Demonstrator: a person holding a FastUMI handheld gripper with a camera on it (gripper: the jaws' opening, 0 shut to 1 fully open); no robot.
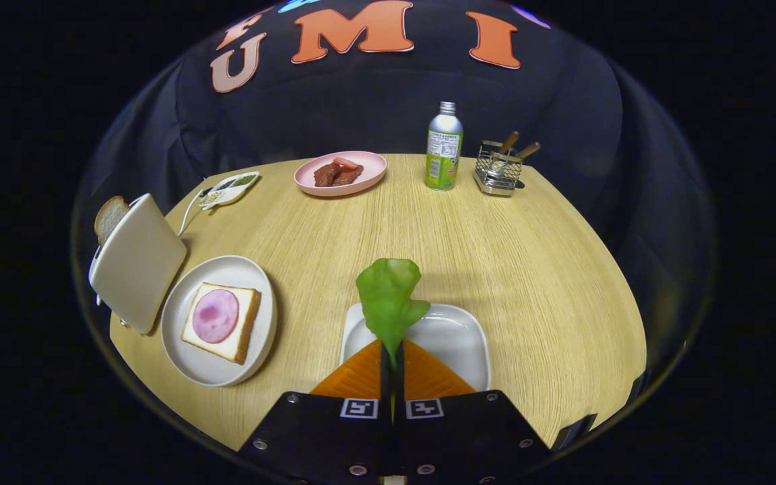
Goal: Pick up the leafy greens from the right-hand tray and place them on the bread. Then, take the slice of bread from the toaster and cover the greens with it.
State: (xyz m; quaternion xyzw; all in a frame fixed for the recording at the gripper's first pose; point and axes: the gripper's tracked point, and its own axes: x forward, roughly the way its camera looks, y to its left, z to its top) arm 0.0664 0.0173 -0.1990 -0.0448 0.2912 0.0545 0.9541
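I see my gripper (pixel 391 357) pinching the greens (pixel 388 300) tight between both fingers above the tray (pixel 455 337), right of the bread (pixel 221 320).

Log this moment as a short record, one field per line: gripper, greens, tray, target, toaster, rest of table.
gripper: gripper shut on the leafy greens, pinched at the stem end
greens: leaf stands up beyond the fingertips, above the white tray
target: bread slice with a pink round of ham on the round white plate, no greens on it yet
toaster: toaster beside that plate, bread slice sticking out of it
rest of table: pink plate of meat, bottle, wire cutlery holder, small condiment dish
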